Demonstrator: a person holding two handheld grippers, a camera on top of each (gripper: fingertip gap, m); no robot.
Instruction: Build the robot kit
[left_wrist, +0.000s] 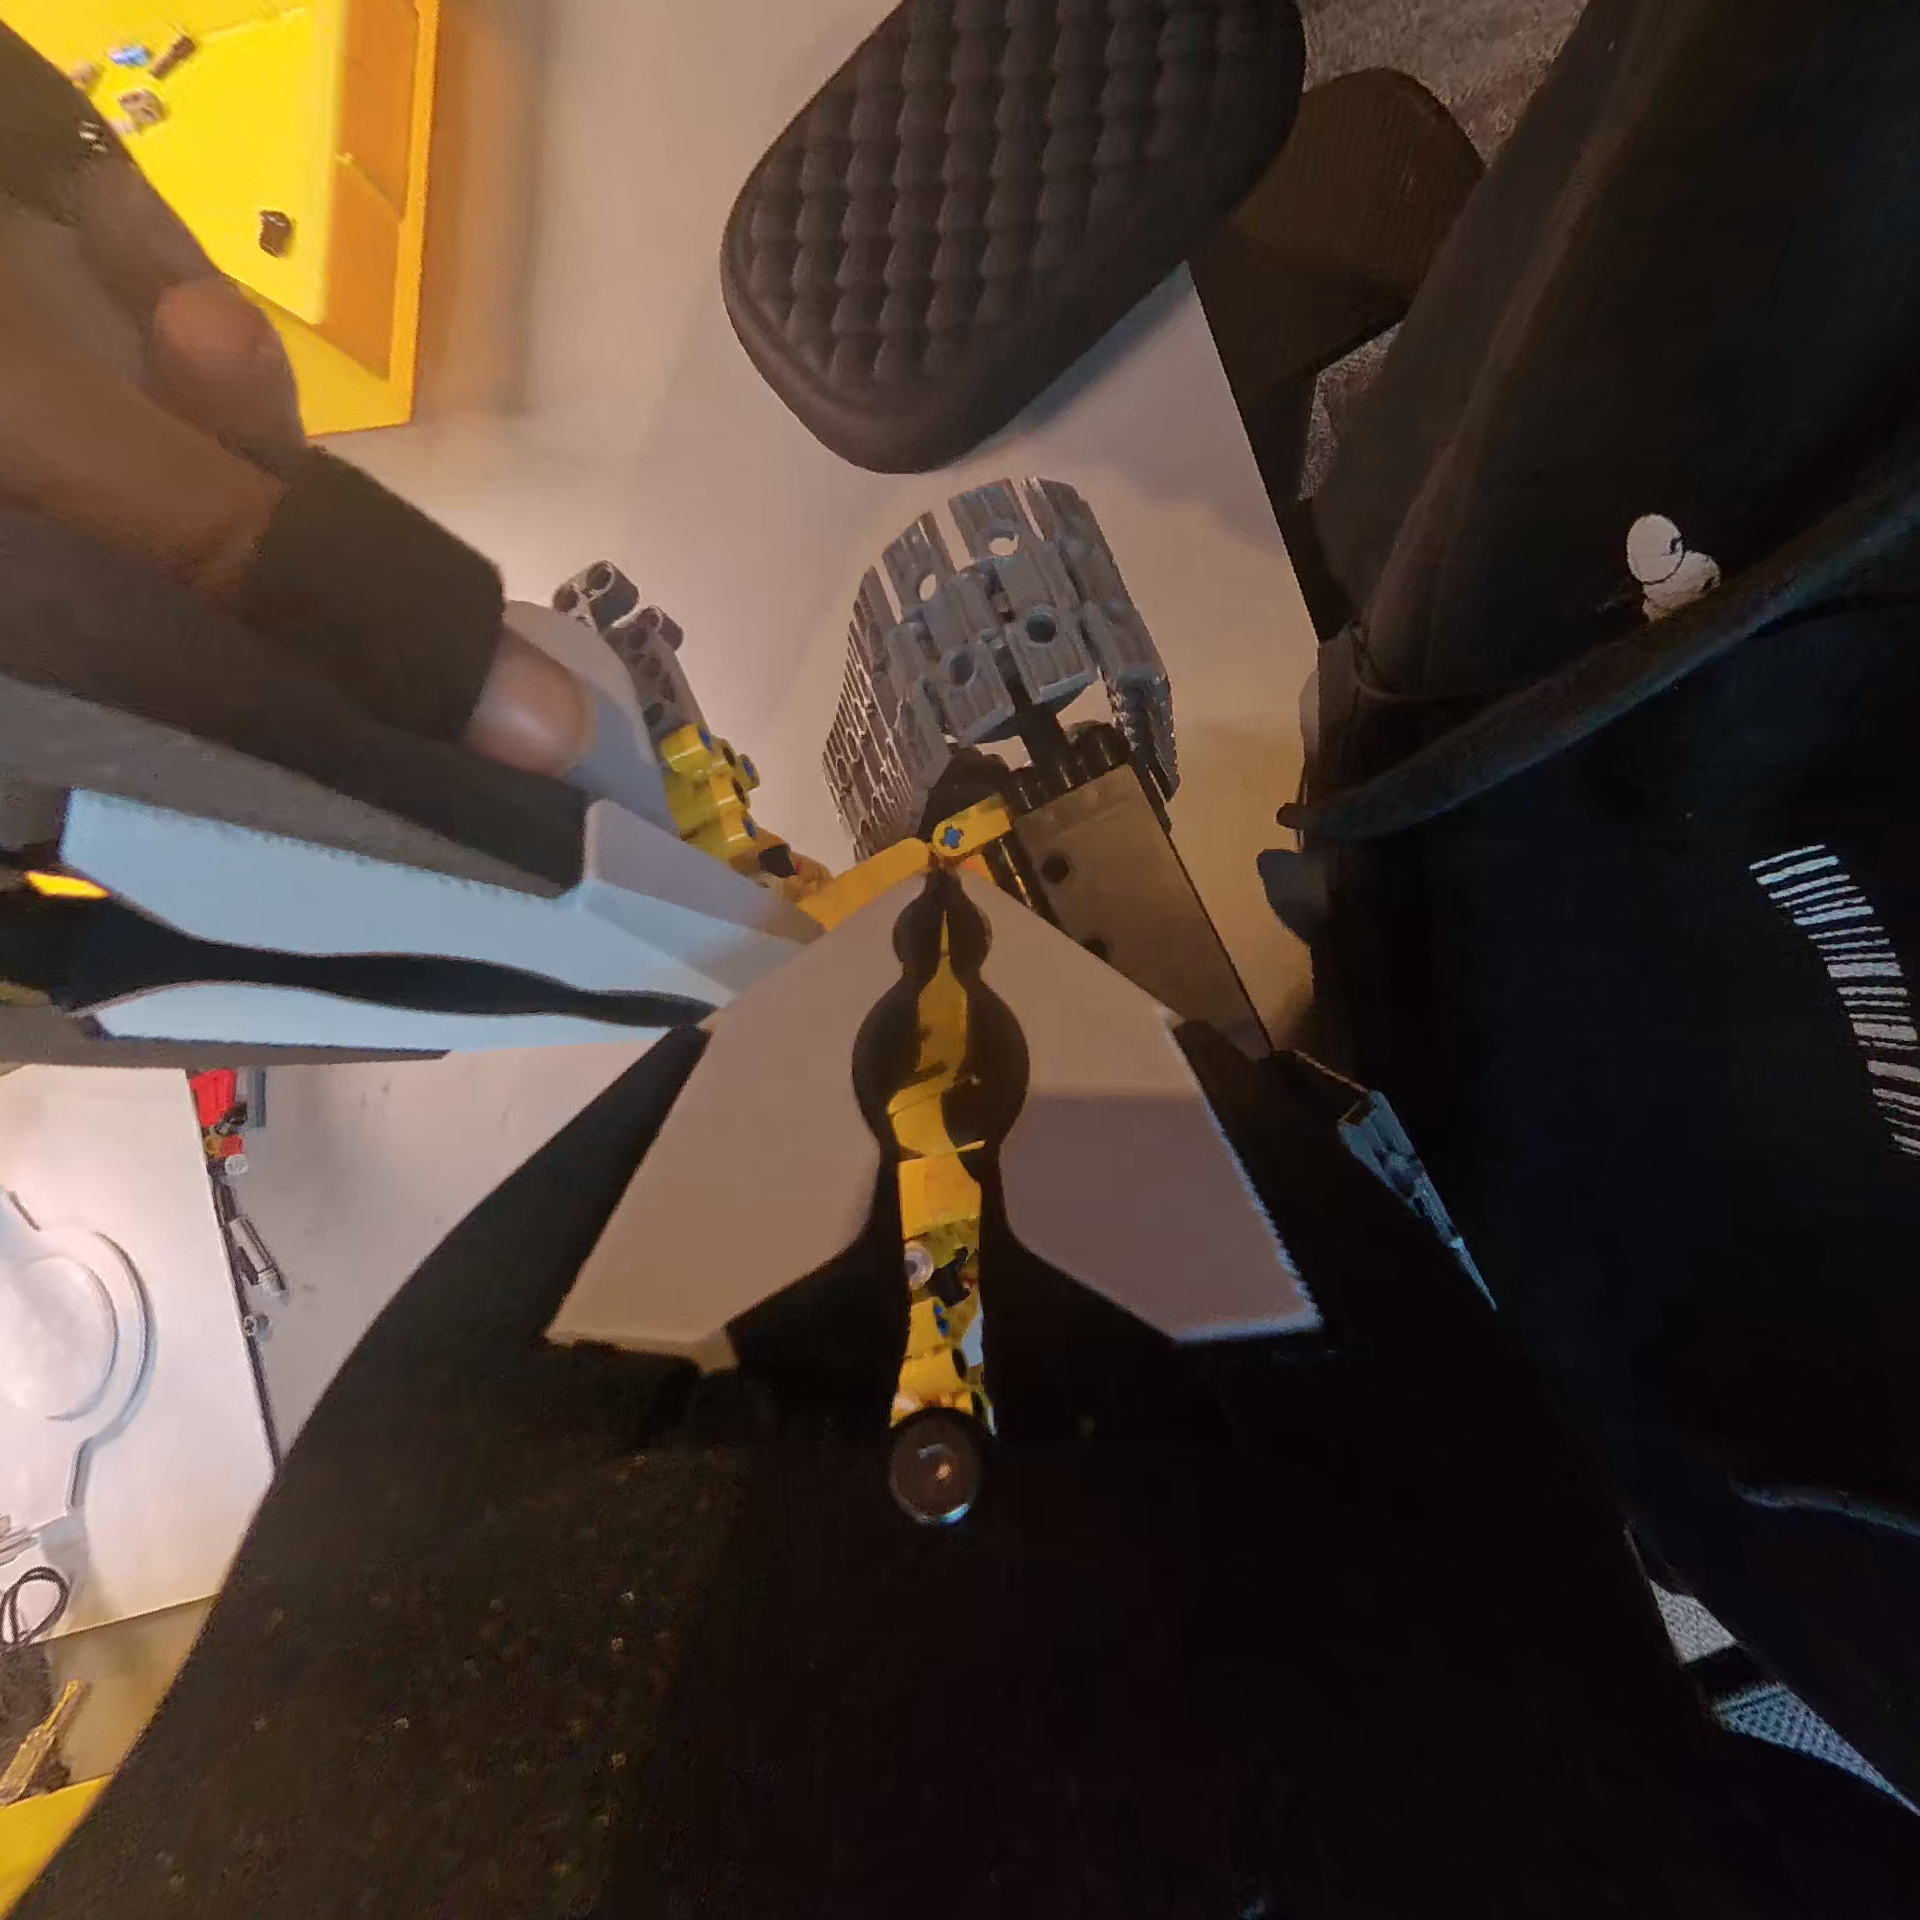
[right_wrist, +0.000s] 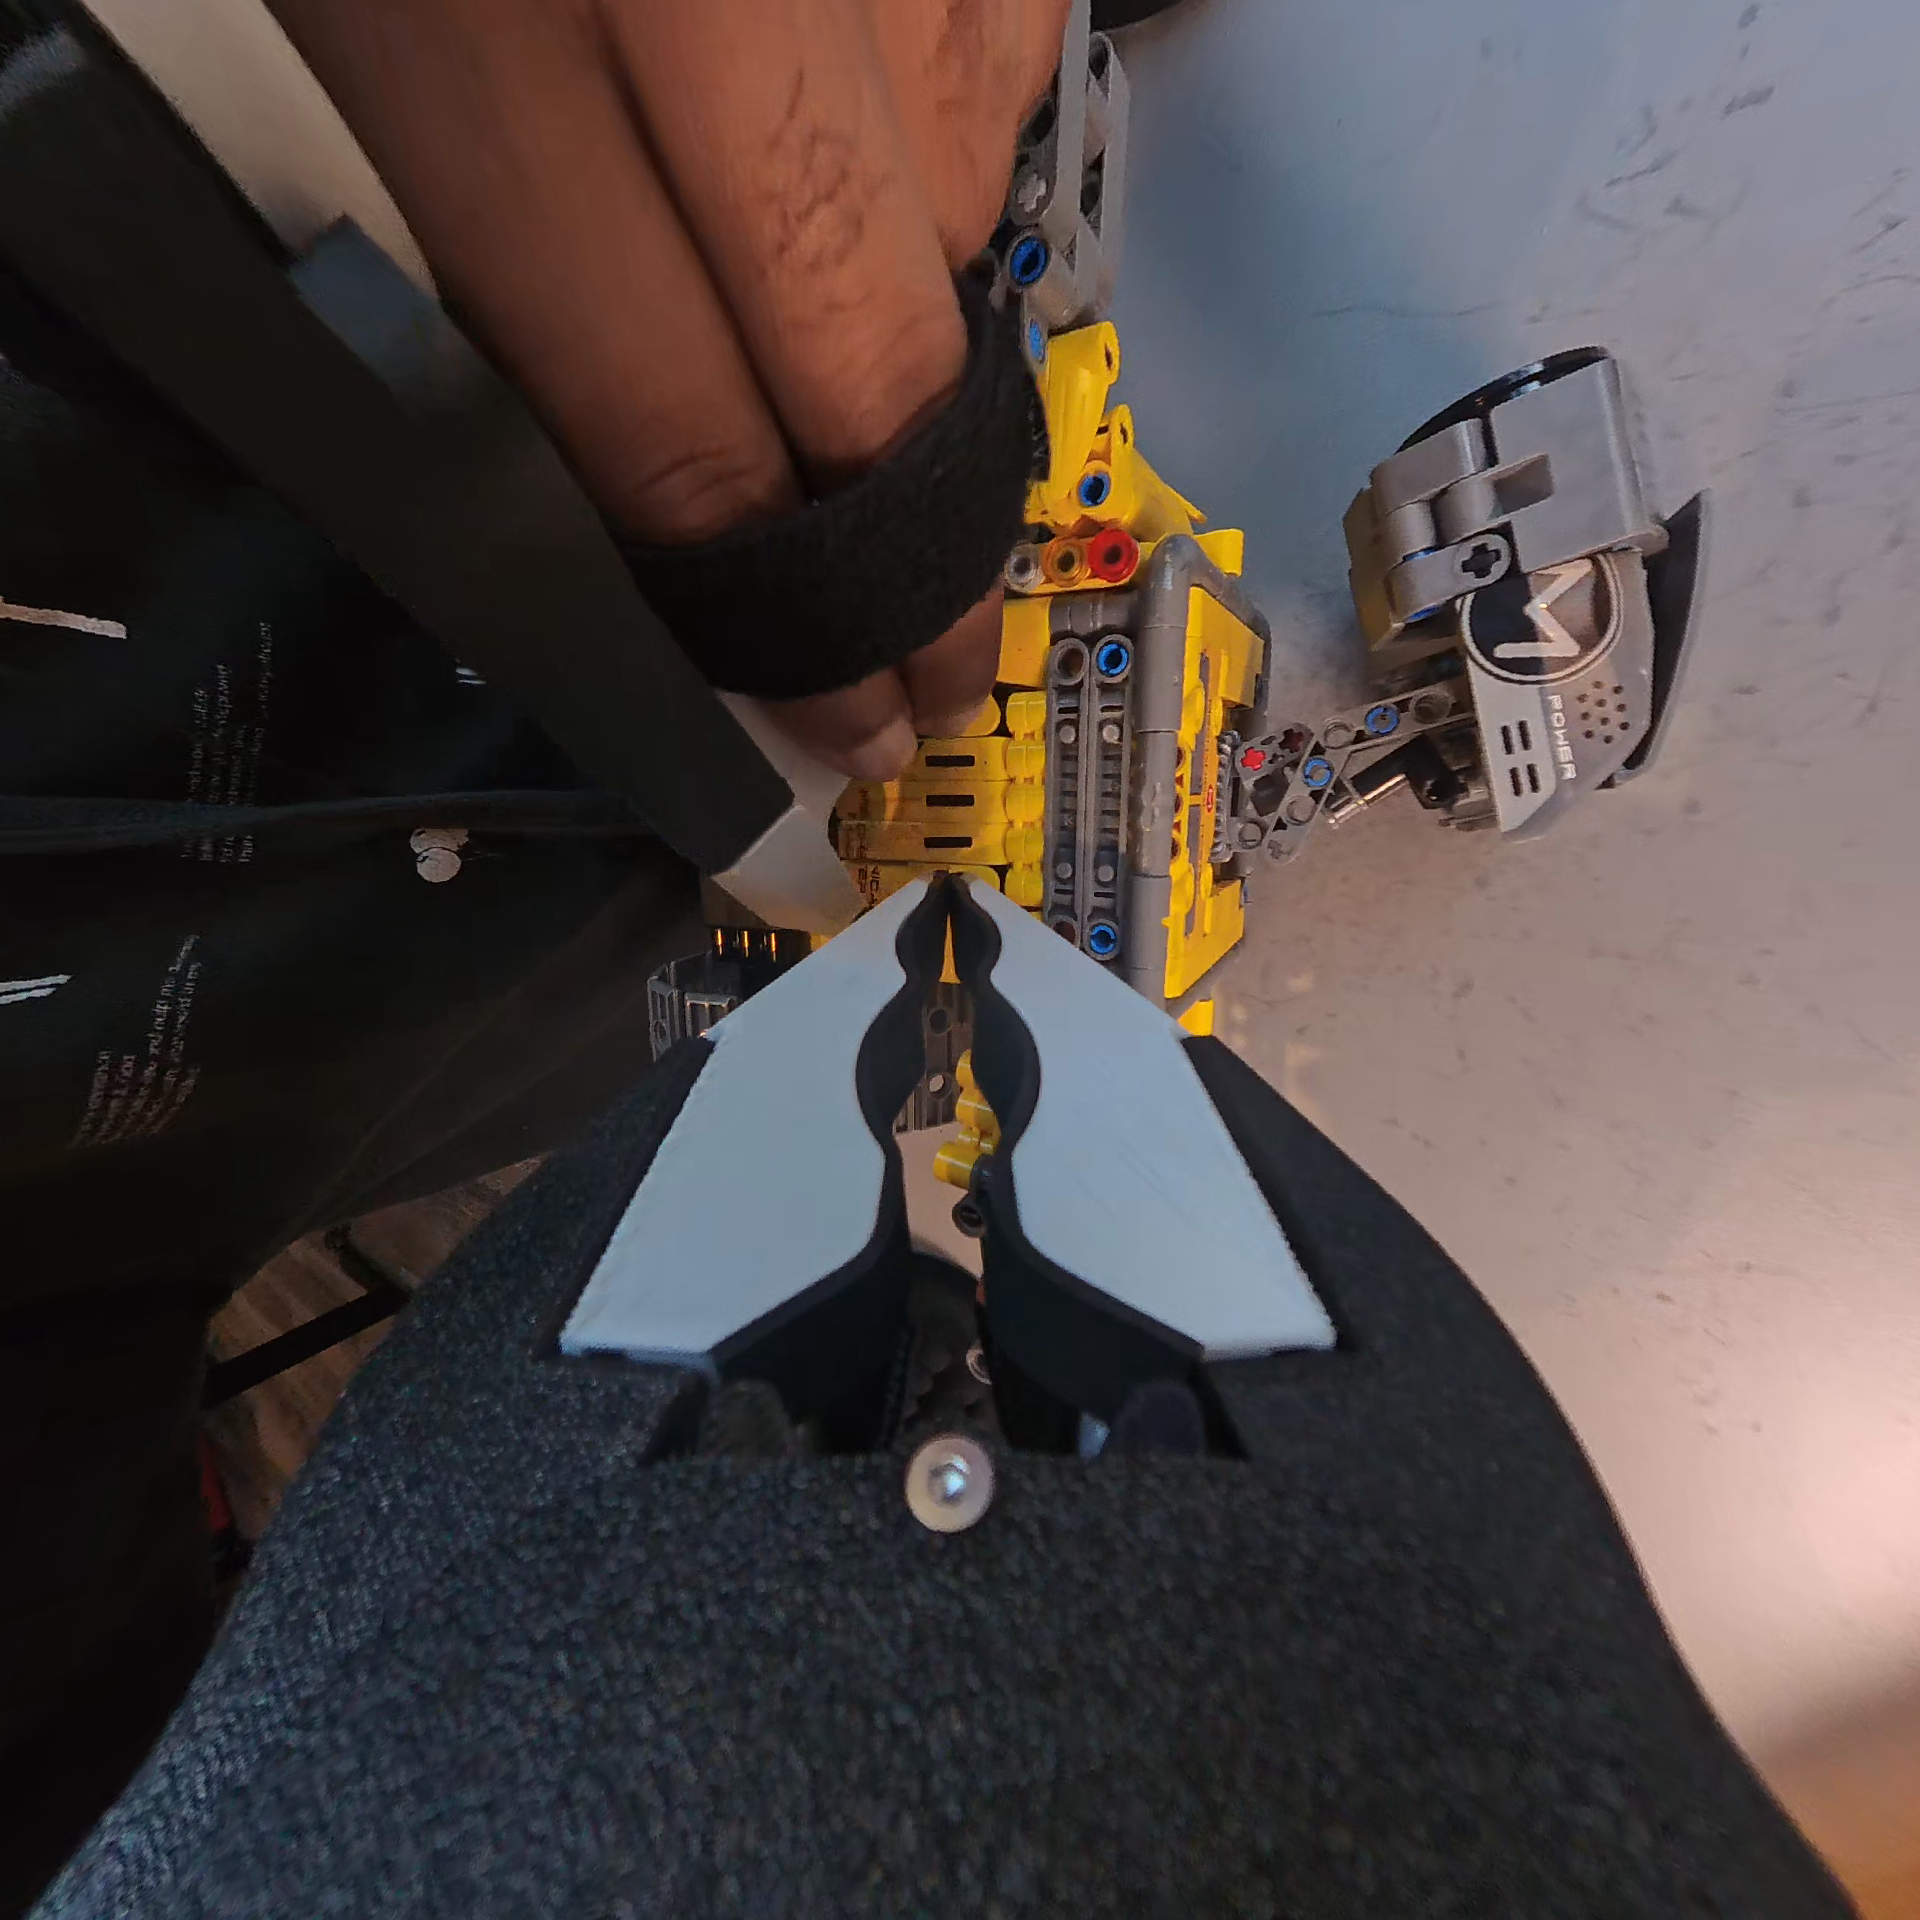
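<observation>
A yellow toy brick model (right_wrist: 1132, 727) with grey beams lies on a pale table (right_wrist: 1558, 1143). A grey track (left_wrist: 997, 665) is at one end and a grey bucket piece (right_wrist: 1538, 623) at the other. My left gripper (left_wrist: 940, 881) is shut, its tips pinching a thin yellow beam (left_wrist: 971, 831) of the model. My right gripper (right_wrist: 943, 881) is shut at the edge of the model's yellow panel. Each gripper shows in the other's view, held by a hand with a black strap: the right in the left wrist view (left_wrist: 764, 966), the left in the right wrist view (right_wrist: 800, 847).
A black chair armrest (left_wrist: 997, 208) hangs over the table edge beyond the track. A yellow bin (left_wrist: 312, 156) with small parts stands far left. A white tray (left_wrist: 104, 1351) and loose small parts (left_wrist: 234, 1143) lie lower left. A person's dark clothing (left_wrist: 1662, 935) fills the right. Less than 4 cm separates the two grippers' tips. My left tips are roughly 4 cm from the grey track (left_wrist: 997, 665).
</observation>
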